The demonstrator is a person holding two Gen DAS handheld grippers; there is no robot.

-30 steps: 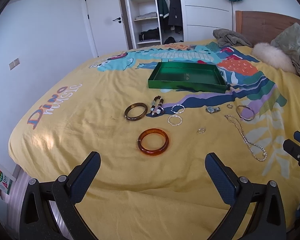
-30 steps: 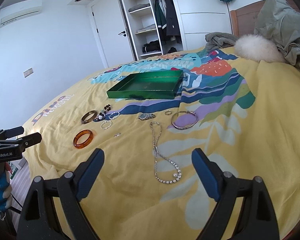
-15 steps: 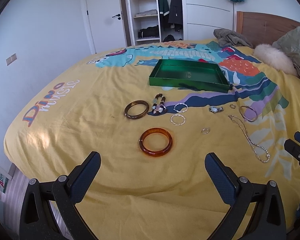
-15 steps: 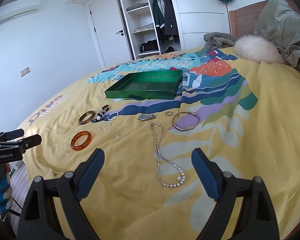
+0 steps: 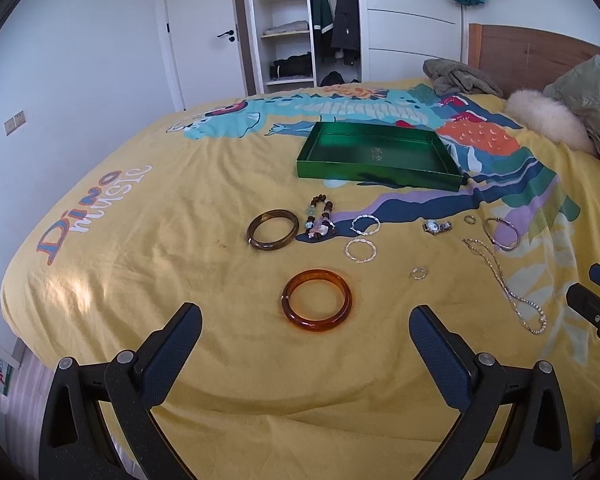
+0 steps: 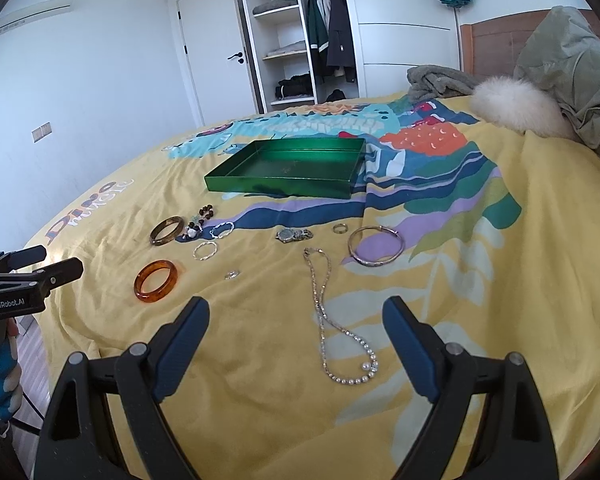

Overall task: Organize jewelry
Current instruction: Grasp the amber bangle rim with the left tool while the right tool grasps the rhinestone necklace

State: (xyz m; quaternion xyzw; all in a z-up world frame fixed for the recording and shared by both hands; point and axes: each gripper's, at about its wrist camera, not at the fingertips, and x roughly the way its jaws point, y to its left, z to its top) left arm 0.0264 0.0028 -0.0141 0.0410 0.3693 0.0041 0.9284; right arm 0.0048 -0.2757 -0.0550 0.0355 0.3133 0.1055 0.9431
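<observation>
Jewelry lies on a yellow bedspread in front of an empty green tray (image 5: 328,168) (image 6: 220,182). An amber bangle (image 5: 317,300) (image 6: 156,281) lies just ahead of my open, empty left gripper (image 5: 305,330). Behind it lie a brown bangle (image 5: 273,229), a beaded bracelet (image 5: 320,218), two silver hoops (image 5: 361,250), a small ring (image 5: 418,273) and a watch (image 5: 437,226). A silver chain necklace (image 6: 324,316) lies between the fingers of my open, empty right gripper (image 6: 296,322). A thin metal bangle (image 6: 376,245) lies beyond it.
A fur cushion (image 6: 512,110) and crumpled clothes (image 6: 572,76) sit at the headboard on the right. The bed's edge drops off on the left (image 5: 16,320). An open wardrobe (image 5: 300,20) and a door stand behind the bed.
Both grippers have tilted and moved slightly forward, so the jewelry sits a little lower and closer in both views. Nothing on the bed has moved.
</observation>
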